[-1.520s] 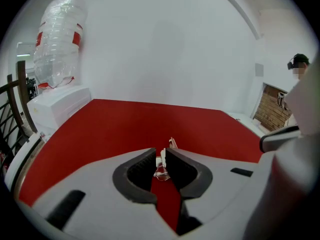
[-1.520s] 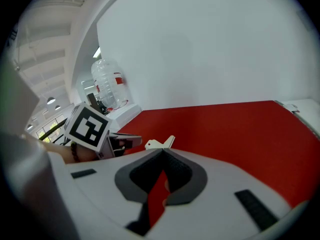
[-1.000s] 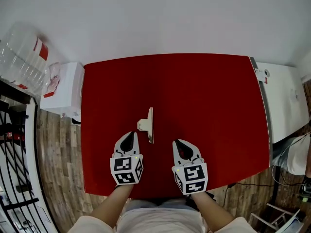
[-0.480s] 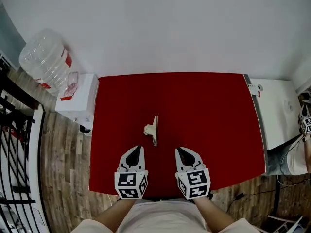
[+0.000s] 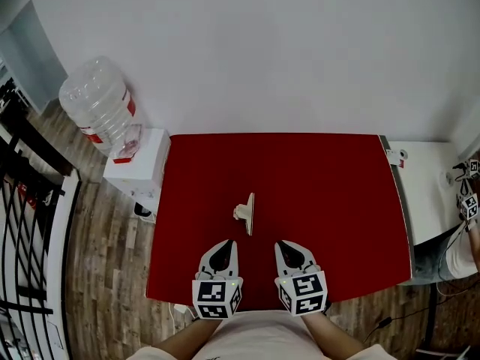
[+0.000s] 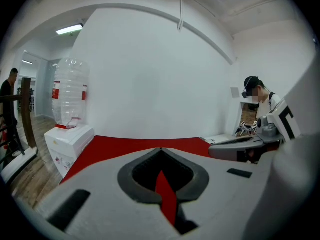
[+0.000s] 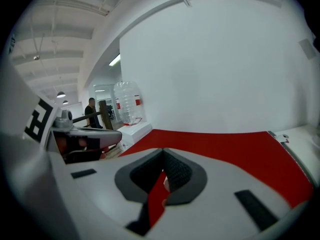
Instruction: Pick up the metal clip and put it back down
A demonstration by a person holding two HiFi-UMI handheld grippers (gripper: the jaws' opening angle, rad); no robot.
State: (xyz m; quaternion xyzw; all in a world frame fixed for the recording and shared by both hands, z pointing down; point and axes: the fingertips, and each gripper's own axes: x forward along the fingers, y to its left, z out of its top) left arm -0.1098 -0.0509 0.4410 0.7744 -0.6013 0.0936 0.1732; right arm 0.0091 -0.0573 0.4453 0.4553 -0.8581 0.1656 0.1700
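The metal clip [image 5: 247, 213], pale with a flat bar and a short handle sticking out to its left, lies on the red table [image 5: 337, 193] a little nearer than the middle. My left gripper [image 5: 228, 243] sits just short of it on the left, shut and empty. My right gripper [image 5: 282, 244] is level with it on the right, also shut with nothing held. In the left gripper view the jaws [image 6: 161, 149] meet at a point over the red top. The right gripper view shows its own jaws [image 7: 162, 150] together too. Neither gripper view shows the clip.
A big water bottle [image 5: 97, 103] stands on a white box [image 5: 139, 167] off the table's left edge, with a black railing [image 5: 30, 201] beyond. A white table [image 5: 427, 190] adjoins on the right, where a person [image 6: 256, 101] stands. A white wall is behind.
Both grippers have drawn back a little toward the near edge, away from the clip. The head camera has lifted, showing more wall and the bottle. The clip has not moved.
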